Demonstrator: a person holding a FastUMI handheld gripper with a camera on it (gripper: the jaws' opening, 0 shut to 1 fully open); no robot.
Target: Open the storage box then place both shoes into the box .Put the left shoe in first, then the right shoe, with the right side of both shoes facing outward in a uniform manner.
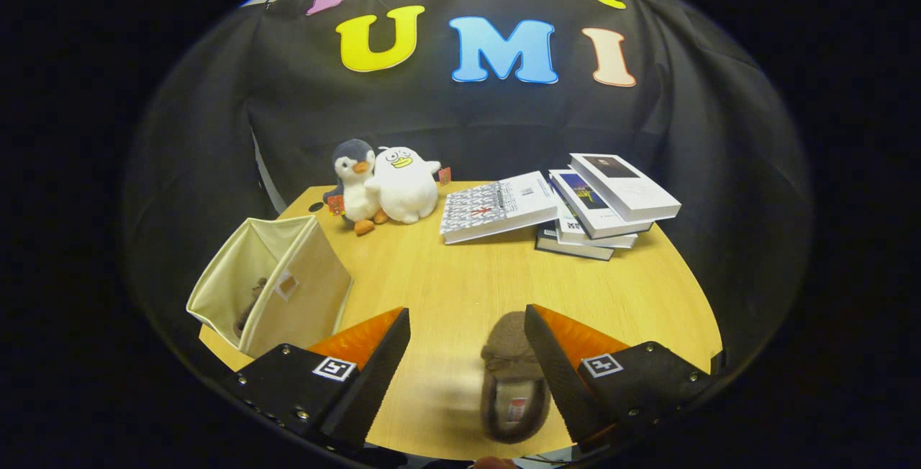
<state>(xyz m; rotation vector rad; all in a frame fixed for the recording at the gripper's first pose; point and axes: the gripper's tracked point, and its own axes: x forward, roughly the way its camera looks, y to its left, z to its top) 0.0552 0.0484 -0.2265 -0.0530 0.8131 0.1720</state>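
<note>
The gripper (466, 365) is spread wide, holding nothing. A brown shoe (512, 375) lies on the table (446, 275) between the fingers, close against the right one, toe pointing away. At left, beyond the left finger, the cream box (277, 285) stands open with a second shoe (250, 303) partly visible inside. Farther back sit a penguin (354, 185) and a white duck (404, 185), touching; books (575, 206) are stacked at upper right.

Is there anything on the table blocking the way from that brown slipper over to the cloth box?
Nothing visible does. The brown slipper lies between the open gripper fingers, against one of them. Bare table runs from it to the cloth box, which already holds one shoe. The plush toys and books sit farther back.
</note>
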